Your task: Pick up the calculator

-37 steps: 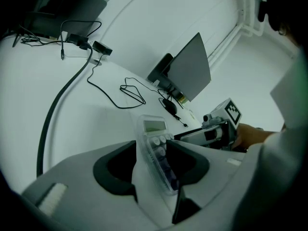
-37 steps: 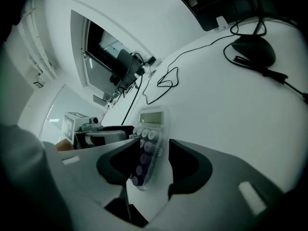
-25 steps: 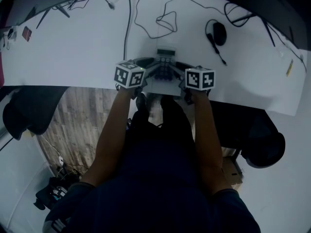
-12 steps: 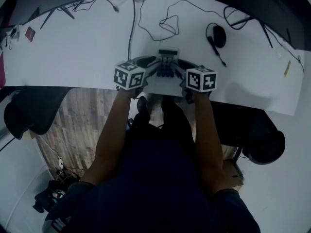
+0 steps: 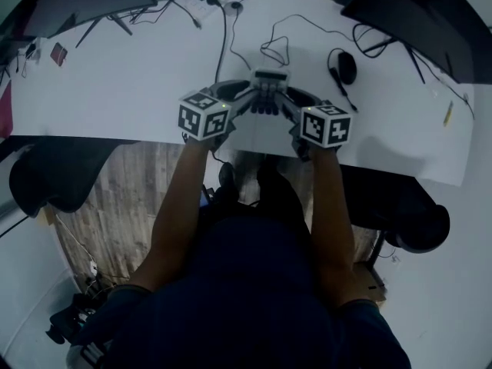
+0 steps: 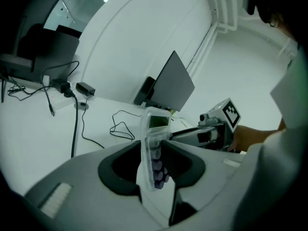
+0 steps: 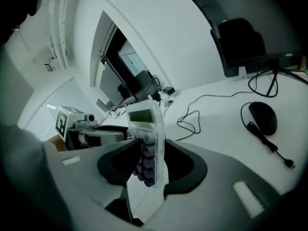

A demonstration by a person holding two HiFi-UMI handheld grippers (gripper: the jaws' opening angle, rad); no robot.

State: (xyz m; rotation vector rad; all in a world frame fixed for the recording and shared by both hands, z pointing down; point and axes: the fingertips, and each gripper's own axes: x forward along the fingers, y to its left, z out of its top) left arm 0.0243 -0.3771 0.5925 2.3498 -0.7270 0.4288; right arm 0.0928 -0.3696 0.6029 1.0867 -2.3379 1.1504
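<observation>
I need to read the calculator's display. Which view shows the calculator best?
The right gripper view: the calculator sits at the centre, close up, with its display and keys turned toward the camera. The left gripper view shows it nearly edge-on, with the display foreshortened. The head view shows it small and dim.

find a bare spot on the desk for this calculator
Widest bare patch: the white desk left of the long black cable. Also right of the black mouse. Crowded along the far edge, around the looped thin cable.
</observation>
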